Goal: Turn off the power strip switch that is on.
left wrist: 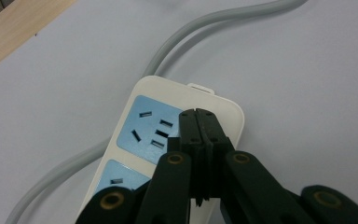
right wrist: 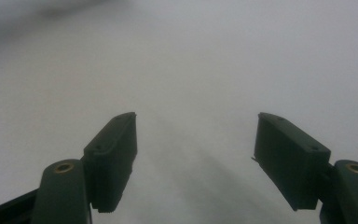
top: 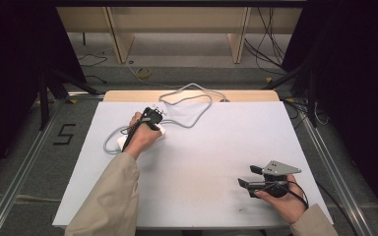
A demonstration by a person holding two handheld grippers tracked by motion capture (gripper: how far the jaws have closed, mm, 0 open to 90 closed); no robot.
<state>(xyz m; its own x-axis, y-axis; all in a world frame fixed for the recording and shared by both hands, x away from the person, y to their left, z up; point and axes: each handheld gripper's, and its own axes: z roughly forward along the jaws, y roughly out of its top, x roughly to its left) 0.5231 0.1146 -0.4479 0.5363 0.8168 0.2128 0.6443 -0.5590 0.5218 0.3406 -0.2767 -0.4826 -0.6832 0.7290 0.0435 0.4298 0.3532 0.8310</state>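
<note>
Surface [top: 202, 162]: a pale sheet is covering it, with a wooden strip showing along the far edge.
Power strip [left wrist: 142, 126]: a cream body with blue socket panels is lying flat on the surface, under the left hand [top: 140, 137]. In the left gripper view its long axis is running from lower left to upper right, and the end where the cord leaves is pointing to the upper right.
Cord [top: 189, 105]: a grey cable is looping from the power strip toward the far edge of the surface.
Left gripper [left wrist: 199, 116]: its jaws are pressing together, tips sitting over the power strip's face beside a socket; nothing visible between them.
Right gripper [top: 248, 178]: it is resting well away from the power strip, near the surface's right front; its jaws are standing spread apart over bare sheet.
</note>
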